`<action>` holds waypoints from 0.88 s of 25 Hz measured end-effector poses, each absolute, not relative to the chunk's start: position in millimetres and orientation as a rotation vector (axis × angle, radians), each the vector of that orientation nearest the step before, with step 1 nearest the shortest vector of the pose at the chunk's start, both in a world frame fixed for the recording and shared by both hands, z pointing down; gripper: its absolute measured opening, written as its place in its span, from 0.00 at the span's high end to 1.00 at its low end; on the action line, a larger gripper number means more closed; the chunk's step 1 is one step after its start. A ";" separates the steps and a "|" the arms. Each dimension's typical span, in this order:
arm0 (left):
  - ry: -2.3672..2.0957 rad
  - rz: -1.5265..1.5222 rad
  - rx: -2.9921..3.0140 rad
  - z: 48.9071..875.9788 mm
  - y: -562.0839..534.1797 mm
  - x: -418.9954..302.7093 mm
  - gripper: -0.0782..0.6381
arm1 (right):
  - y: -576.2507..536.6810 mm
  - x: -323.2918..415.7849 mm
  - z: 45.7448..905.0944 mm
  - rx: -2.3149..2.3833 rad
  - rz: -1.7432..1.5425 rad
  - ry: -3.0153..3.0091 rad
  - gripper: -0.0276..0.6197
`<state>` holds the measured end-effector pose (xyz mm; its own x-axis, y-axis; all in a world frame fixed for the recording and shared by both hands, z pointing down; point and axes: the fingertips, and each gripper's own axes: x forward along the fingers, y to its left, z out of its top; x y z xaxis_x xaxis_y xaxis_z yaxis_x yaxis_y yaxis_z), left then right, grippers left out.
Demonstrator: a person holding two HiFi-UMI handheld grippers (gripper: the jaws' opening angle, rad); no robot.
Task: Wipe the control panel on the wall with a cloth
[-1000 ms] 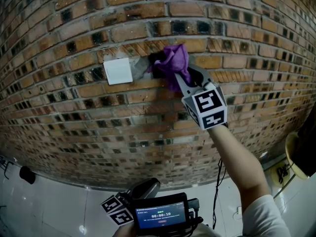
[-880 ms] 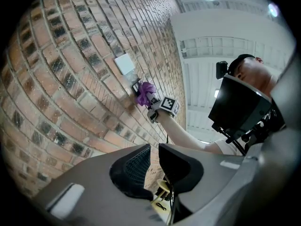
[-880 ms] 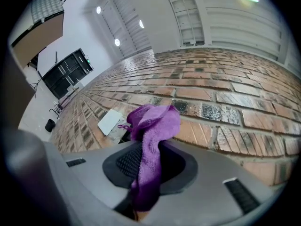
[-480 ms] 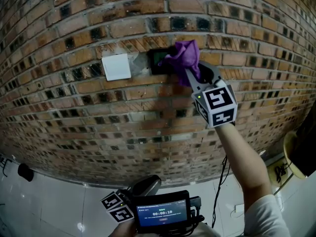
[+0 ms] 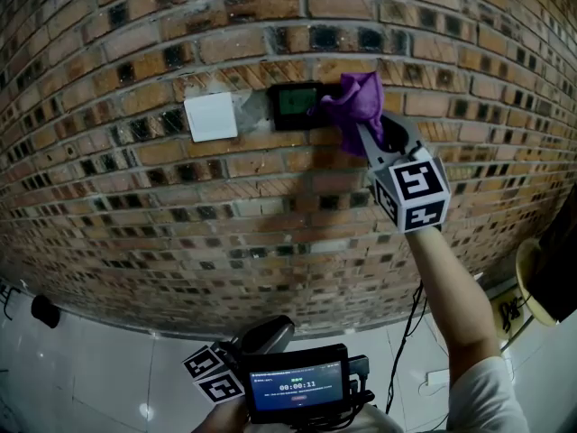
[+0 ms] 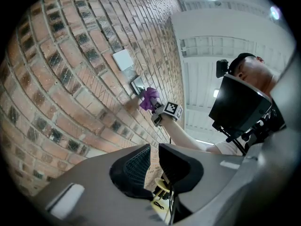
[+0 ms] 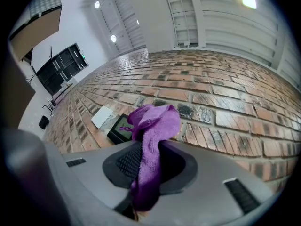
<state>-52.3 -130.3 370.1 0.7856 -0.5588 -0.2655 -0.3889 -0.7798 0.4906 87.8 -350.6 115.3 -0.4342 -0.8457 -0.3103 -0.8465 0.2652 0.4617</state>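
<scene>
The cloth [image 5: 358, 99] is purple. The control panel [image 5: 294, 105] is black with a pale green screen, the switch plate [image 5: 211, 117] plain white. The brick wall [image 5: 135, 206] is reddish-brown, mottled with dark patches and lined with pale mortar. The right gripper [image 7: 146, 160] is grey, its marker cube [image 5: 412, 190] patterned black and white
</scene>
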 end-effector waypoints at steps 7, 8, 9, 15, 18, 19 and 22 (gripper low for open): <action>-0.704 -0.556 2.565 371.4 -130.7 -48.1 0.81 | -347.2 107.4 114.7 -1.707 0.904 2.467 0.82; -0.702 -0.555 2.564 371.7 -130.6 -47.5 0.81 | -346.2 109.9 113.8 -1.710 0.905 2.463 0.82; -0.700 -0.554 2.564 372.0 -130.5 -46.9 0.81 | -344.8 112.4 112.8 -1.713 0.905 2.458 0.82; -0.696 -0.551 2.560 374.2 -132.3 -45.6 0.81 | -330.2 119.5 109.1 -1.702 0.919 2.448 0.82; -0.701 -0.549 2.555 375.7 -134.1 -46.1 0.81 | -320.8 119.8 111.2 -1.684 0.926 2.460 0.82; -0.702 -0.548 2.554 376.3 -134.5 -46.4 0.81 | -317.6 120.0 113.0 -1.679 0.924 2.466 0.82; -0.705 -0.547 2.553 378.1 -135.8 -47.1 0.81 | -307.8 120.3 120.3 -1.663 0.903 2.485 0.82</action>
